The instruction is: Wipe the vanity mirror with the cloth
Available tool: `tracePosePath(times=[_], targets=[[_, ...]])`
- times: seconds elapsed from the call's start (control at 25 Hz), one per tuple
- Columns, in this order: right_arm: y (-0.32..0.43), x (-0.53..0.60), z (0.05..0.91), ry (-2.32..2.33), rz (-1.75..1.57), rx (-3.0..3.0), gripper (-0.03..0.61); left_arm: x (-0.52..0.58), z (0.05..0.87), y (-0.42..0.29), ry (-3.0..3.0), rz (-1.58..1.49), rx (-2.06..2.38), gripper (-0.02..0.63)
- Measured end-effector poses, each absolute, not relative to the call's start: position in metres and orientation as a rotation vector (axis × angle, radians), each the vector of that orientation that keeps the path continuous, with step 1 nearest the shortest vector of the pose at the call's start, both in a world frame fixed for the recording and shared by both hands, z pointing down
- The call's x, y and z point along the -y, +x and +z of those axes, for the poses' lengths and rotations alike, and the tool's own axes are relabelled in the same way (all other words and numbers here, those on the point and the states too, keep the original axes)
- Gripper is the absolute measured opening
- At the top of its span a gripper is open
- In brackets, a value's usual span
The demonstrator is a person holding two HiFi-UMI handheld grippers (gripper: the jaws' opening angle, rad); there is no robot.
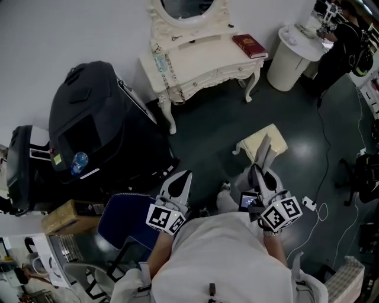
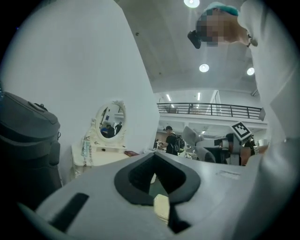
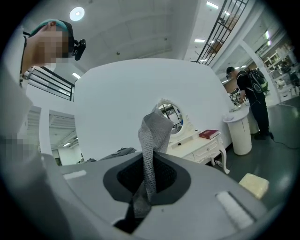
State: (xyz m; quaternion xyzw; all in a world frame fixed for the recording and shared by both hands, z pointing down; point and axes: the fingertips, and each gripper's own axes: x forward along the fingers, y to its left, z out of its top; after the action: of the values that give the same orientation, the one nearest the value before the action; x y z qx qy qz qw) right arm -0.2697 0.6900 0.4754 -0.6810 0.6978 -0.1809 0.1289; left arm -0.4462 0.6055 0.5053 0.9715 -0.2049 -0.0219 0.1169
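Fingers (image 3: 172, 177) of the right gripper (image 3: 149, 174) are clamped on the cloth (image 3: 153, 133); the left gripper (image 2: 156, 168) is closed on nothing.
In the right gripper view the grey mesh cloth stands up as a narrow strip from between the dark pads at frame centre, its free end flaring above the tips and partly covering the oval mirror (image 3: 171, 112) beyond, while a short tail hangs below the pinch. In the head view both grippers sit low in the frame, right gripper (image 1: 256, 171) at centre right with the cloth (image 1: 264, 151) rising from it, left gripper (image 1: 185, 176) at centre left. The mirror (image 1: 186, 7) tops the vanity (image 1: 201, 59) at the upper edge, well apart from the cloth. A cream stool (image 1: 273, 137) stands just beyond the right gripper.
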Motion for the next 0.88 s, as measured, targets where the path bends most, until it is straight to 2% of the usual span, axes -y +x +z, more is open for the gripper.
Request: tracePosePath(times=[0.36, 0.56, 0.88], targets=[[-0.18, -0.631, 0.487, -1.957, -0.546, -2.072, 0.02, -0.569, 0.493, -0.34, 2.927, -0.004, 0.529, 0.006], [-0.13, -0.581, 0.478, -1.873, -0.524, -2.184, 0.02, -0.531, 0.475, -0.278, 2.986, 0.01, 0.63, 0.006], [-0.056, -0.537, 0.469, -1.825, -0.464, -2.273, 0.02, -0.486, 0.462, -0.223, 2.985, 0.007, 0.801, 0.006]])
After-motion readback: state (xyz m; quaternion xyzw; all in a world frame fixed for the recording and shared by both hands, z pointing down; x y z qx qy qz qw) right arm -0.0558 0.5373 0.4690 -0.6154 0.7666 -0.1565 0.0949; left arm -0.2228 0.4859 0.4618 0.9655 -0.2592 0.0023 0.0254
